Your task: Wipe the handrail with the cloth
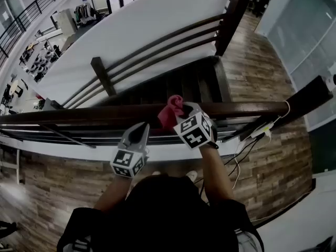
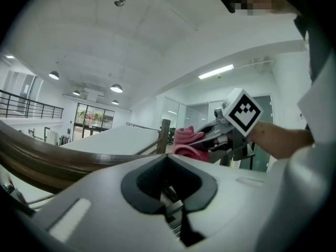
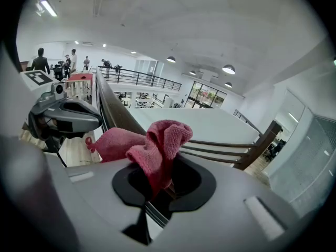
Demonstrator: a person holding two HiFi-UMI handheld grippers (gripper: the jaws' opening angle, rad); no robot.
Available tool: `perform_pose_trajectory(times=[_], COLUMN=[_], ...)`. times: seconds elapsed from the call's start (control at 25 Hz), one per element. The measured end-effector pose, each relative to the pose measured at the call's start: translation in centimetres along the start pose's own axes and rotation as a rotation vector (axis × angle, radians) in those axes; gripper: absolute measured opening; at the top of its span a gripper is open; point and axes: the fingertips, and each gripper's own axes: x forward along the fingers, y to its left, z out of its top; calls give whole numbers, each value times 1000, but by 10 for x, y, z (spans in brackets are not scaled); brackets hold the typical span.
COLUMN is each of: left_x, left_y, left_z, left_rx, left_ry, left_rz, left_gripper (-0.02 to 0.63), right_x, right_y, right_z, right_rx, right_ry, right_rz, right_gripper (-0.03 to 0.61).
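Cloth (image 3: pixel 157 140) in right gripper (image 3: pixel 157 185); head view shows handrail (image 1: pixel 79 114) contact.

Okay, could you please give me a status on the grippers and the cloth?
Right hand-held gripper shut on pink cloth, cloth against the handrail. Left hand-held gripper shut, empty, alongside. Nothing seen blocking the rail.

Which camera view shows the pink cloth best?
Right gripper view: the pink terry cloth is close, central, pinched in the right hand-held gripper. Head view shows a small bunch; left gripper view a distant side glimpse.
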Motion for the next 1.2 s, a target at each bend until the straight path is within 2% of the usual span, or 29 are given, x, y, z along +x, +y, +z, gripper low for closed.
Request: perform_pose_trajectory(times=[0.16, 0.36, 0.56, 0.84, 1.2], left_x=[21, 47, 70, 92, 111], left_y=[-24, -60, -90, -130, -189], left_z=[1, -1, -2, 3, -5], left_rx=[10, 21, 17, -4, 31], left_ry=[-3, 9, 8, 1, 83], left_rz=[-33, -92, -121, -169, -438], left_gripper=[-2, -2, -2, -2, -2], right_x=[-9, -20, -28, -51, -74], right_y=[-37, -59, -68, -97, -137], right_z=[-24, -42, -50, -72, -101], right_rx=[39, 75, 28, -17, 133], right_ry=[26, 10, 4, 40, 64], right_rz=[-54, -58, -42, -63, -186], right_gripper=[51, 51, 51, 51, 51])
